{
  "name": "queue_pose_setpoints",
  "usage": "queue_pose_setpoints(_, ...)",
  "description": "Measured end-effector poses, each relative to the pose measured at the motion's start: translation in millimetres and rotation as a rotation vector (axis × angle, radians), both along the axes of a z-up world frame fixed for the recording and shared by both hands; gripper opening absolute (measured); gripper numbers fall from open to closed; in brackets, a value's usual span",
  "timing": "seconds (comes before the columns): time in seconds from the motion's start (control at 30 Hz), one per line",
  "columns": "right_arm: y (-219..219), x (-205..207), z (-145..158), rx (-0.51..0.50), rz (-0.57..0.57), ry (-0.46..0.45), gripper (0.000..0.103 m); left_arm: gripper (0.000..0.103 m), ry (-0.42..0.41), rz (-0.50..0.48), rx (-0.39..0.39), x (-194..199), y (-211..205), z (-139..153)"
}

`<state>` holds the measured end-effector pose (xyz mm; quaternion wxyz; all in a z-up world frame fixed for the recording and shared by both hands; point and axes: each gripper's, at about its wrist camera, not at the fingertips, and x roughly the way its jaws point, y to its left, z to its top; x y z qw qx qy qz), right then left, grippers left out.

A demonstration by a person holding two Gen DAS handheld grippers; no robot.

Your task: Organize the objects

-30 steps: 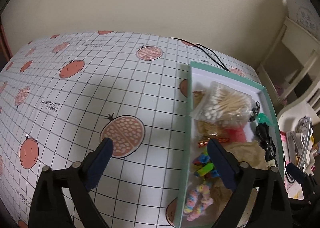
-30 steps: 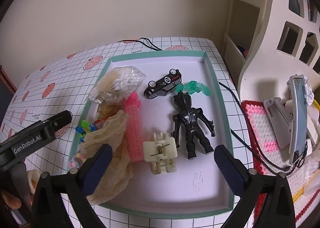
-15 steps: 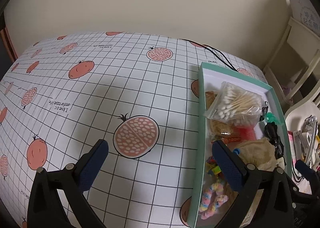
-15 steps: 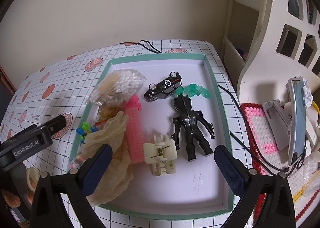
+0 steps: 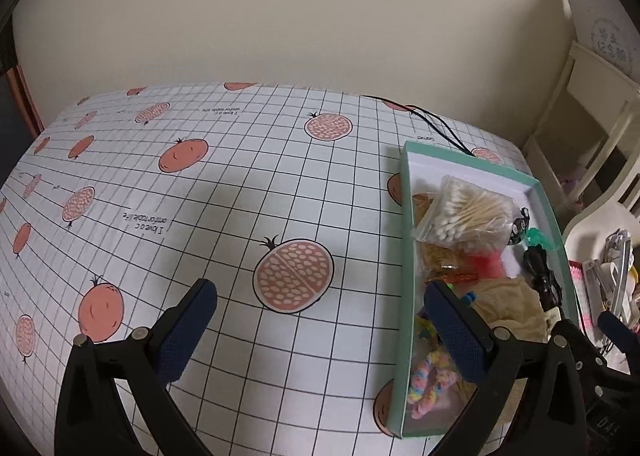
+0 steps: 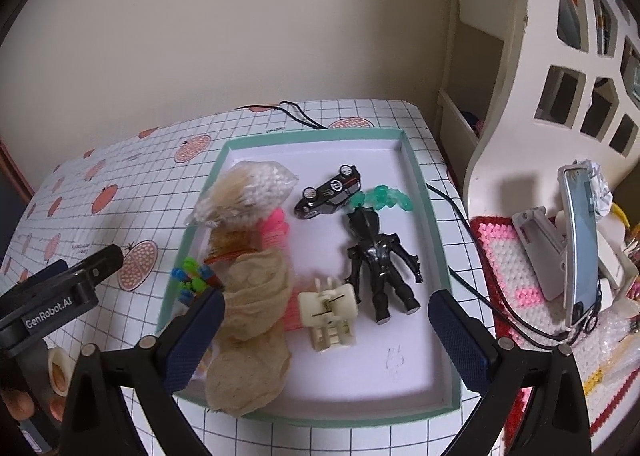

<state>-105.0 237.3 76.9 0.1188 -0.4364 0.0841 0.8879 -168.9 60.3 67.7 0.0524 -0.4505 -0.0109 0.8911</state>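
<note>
Right wrist view: green-rimmed tray (image 6: pixel 430 199) on the gridded tablecloth (image 6: pixel 160 159), holding black figure (image 6: pixel 378 256), toy car (image 6: pixel 330 191), cream clip (image 6: pixel 332 310), pink roller (image 6: pixel 276 232), cotton-swab bag (image 6: pixel 248 187), beige cloth (image 6: pixel 252 320). Right gripper (image 6: pixel 326 336) hovers over the tray's near end, fingers spread wide, empty. Left gripper (image 5: pixel 320 330), likewise spread and empty, straddles the tray's left rim.

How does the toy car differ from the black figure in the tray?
The toy car is the shorter of the two and lies tipped, wheels showing. The black figure is longer and lies flat, limbs spread, nearer the right gripper. Both are glossy black, loose in the tray.
</note>
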Motion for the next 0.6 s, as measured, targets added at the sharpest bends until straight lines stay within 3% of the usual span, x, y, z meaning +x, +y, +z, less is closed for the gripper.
queue_pose_setpoints(0.23,-13.8,12.6,7.7,-0.005,0.01,0.009,0.103,0.103,0.005,-0.028,-0.038,15.6,2.6,5.7)
queue_pose_setpoints(0.6,-24.5,39.9,14.8,-0.019,0.008,0.028,0.103,0.103,0.023,-0.019,-0.009,44.9,-14.7,14.8)
